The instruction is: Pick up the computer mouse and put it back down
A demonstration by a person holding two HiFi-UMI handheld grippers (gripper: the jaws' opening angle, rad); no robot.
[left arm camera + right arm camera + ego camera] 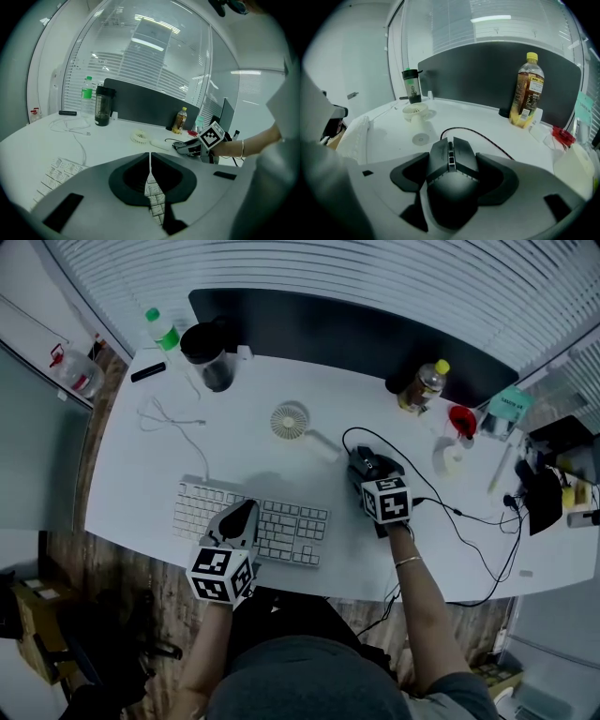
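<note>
Right gripper (453, 164) is pinching computer mouse (451, 187) by both flanks at centre-right of head view, likely for a level lift. Left gripper (150, 161) is idling pressed together over keyboard (295, 524), lower left.

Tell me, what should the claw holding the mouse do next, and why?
Probably lift it slightly, straight up. The right claw looks shut on the mouse, its jaws against both sides, and the cable lies loose on the desk, so it shouldn't tug. The left claw is shut and empty.
</note>
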